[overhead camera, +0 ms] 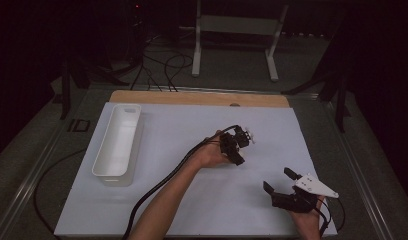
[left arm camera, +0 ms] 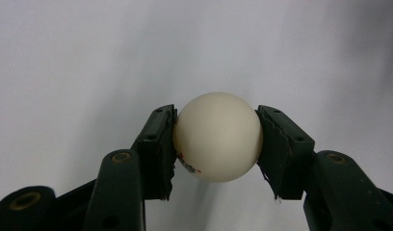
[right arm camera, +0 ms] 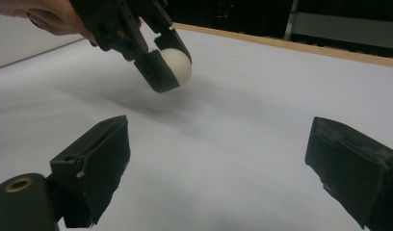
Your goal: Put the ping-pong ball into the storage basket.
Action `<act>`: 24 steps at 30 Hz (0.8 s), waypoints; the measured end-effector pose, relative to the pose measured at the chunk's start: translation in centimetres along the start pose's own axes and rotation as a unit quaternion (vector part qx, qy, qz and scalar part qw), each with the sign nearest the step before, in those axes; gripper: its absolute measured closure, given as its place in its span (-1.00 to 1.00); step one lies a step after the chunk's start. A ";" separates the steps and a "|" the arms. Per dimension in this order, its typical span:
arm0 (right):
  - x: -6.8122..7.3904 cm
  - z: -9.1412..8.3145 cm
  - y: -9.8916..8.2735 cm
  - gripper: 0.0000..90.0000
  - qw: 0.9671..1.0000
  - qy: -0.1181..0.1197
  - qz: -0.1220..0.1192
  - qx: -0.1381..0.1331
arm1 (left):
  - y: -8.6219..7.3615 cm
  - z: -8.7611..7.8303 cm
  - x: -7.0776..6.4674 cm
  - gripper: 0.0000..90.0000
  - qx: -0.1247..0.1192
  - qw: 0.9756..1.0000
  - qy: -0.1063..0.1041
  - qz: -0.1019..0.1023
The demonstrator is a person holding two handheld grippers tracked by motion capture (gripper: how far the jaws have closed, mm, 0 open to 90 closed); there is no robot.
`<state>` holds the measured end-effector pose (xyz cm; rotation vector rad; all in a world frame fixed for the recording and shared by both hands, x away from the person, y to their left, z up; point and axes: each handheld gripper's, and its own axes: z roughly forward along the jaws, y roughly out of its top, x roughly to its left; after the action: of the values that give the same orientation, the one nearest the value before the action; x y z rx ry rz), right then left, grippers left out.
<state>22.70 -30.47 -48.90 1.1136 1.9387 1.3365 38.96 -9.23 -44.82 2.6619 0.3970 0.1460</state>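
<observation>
So the left gripper [left arm camera: 217,139] has a white ball [left arm camera: 217,137] pinched between its 2 jaws, pads pressed on either side, with a bit of red and black print low on the ball. From the right gripper view the ball hangs a little above the white surface [right arm camera: 262,120], shadow underneath. The right gripper [overhead camera: 281,181] sits near the front right corner, jaws spread wide with nothing in them. A long white bin [overhead camera: 118,142] sits at the left.
</observation>
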 end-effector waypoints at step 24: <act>0.0 0.0 0.0 -0.82 1.000 0.001 0.002 -0.002 | -0.5 -1.7 0.7 0.14 0.003 1.000 0.020 -0.012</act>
<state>22.69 -30.42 -48.86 1.1154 1.9346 1.3442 39.18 -7.86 -43.48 2.6629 0.4420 0.1912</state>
